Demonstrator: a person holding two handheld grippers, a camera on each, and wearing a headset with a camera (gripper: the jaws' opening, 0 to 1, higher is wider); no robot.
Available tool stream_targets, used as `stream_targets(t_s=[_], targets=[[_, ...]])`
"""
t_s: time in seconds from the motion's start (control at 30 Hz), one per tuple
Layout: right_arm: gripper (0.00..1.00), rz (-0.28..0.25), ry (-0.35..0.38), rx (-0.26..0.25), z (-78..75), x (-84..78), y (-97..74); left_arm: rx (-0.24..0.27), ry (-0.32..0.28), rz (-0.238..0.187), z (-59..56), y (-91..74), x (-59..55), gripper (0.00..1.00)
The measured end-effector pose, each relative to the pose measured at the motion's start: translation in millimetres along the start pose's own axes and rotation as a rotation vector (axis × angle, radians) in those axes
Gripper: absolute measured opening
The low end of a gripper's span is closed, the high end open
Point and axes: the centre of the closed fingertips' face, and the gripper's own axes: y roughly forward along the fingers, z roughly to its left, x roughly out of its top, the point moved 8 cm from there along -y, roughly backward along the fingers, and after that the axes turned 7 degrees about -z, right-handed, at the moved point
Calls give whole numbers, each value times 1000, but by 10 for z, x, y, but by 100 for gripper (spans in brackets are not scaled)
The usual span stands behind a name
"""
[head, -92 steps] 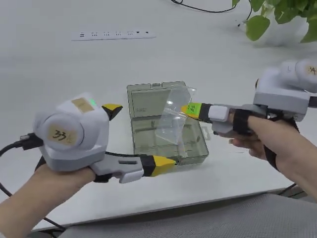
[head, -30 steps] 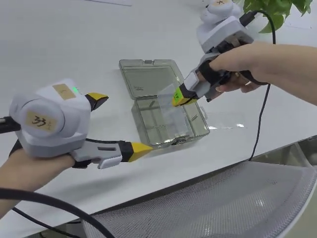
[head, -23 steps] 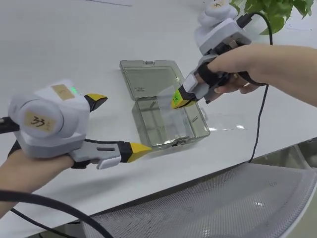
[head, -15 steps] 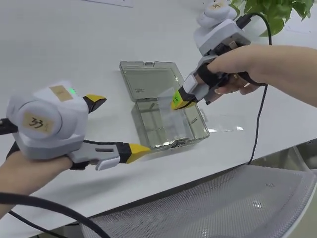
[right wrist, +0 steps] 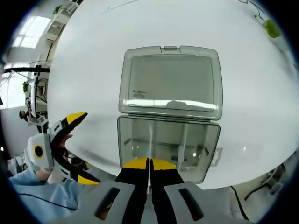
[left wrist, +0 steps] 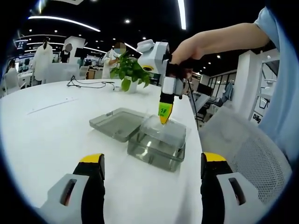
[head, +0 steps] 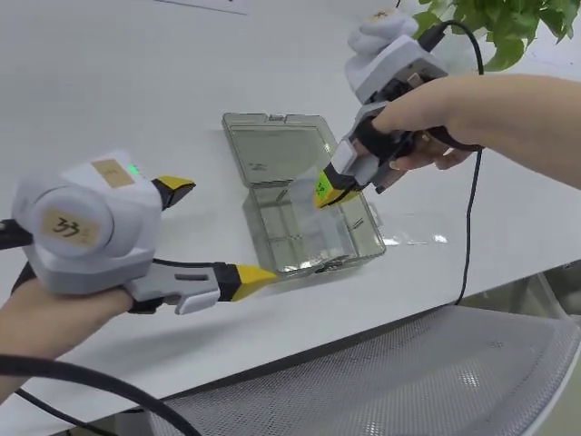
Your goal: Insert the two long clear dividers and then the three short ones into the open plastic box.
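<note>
The white table (head: 136, 73) carries the open plastic box (head: 272, 218) near its front edge. The left gripper (head: 218, 233) hovers front-left, jaws wide and empty. The right gripper (head: 329, 193) has its jaws pinched on a clear divider (left wrist: 164, 130) above the box. The divider is probably light, thin, slippery and flexible, so grip its top edge and leave the ends free.

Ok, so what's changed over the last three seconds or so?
The right gripper swung from level to pointing steeply down, lowering the clear divider it still clamps toward the box. The left gripper stayed open beside the box; the lid stayed open.
</note>
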Motion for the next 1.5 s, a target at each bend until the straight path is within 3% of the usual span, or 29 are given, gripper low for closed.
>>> stream_targets(t_s=[0.33, 0.93, 1.13, 1.5], targets=[[2, 4, -2, -6, 55, -54, 43, 5, -9, 2, 17, -8, -14, 86], [2, 8, 5, -10, 20, -32, 77, 16, -25, -2, 47, -15, -35, 85], [2, 11, -5, -13, -45, 59, 129, 21, -26, -1, 55, -20, -48, 85], [2, 11, -9, -14, -6, 19, 142, 19, -34, -5, 47, -11, -55, 84]])
